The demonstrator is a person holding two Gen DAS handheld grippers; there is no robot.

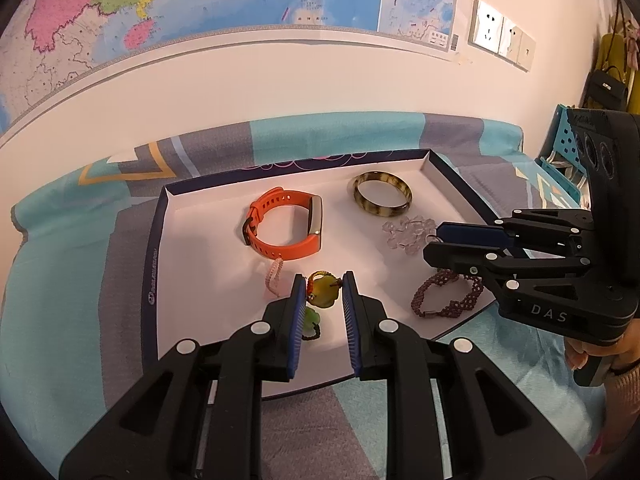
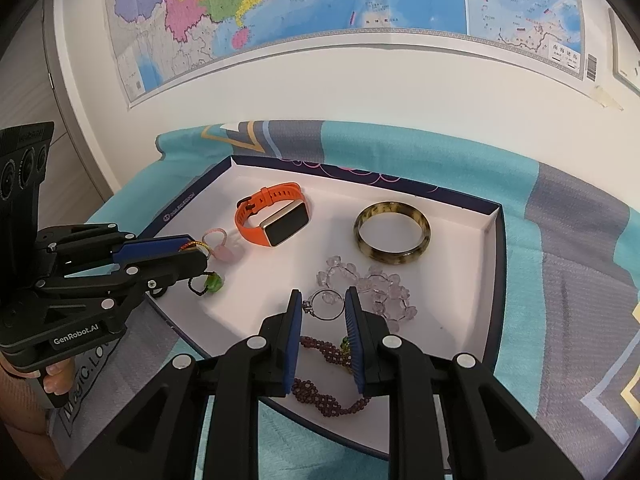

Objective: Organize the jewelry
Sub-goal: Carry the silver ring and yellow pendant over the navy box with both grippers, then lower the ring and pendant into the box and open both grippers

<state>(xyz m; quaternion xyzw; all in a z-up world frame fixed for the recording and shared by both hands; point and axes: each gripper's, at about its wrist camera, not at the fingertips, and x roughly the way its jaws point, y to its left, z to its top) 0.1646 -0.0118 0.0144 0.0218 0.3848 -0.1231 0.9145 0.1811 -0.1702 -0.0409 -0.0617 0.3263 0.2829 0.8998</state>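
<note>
A shallow white tray with a navy rim [image 1: 208, 264] [image 2: 460, 280] lies on the bed cover and holds the jewelry. My left gripper [image 1: 323, 282] [image 2: 204, 256] is shut on a yellow-green pendant [image 1: 322, 290] with a red-and-yellow cord [image 2: 196, 245], near the tray's left front. My right gripper [image 2: 323, 300] [image 1: 431, 242] is shut on a thin silver ring [image 2: 308, 306] [image 1: 433, 239] beside the clear crystal bracelet [image 2: 384, 300] [image 1: 404, 236]. In the tray lie an orange smartwatch [image 1: 288, 248] [image 2: 286, 224], a tortoiseshell bangle [image 1: 380, 212] [image 2: 394, 258], a purple bead bracelet [image 1: 460, 304] [image 2: 320, 394], a pink cord loop [image 1: 275, 276] and a green charm [image 2: 214, 282].
The tray rests on a teal and grey bed cover [image 1: 72, 280] against a white wall with a map [image 2: 280, 8]. A blue perforated basket [image 1: 568, 140] and hanging bags stand to the right. A hand [image 2: 56, 376] holds each gripper's handle.
</note>
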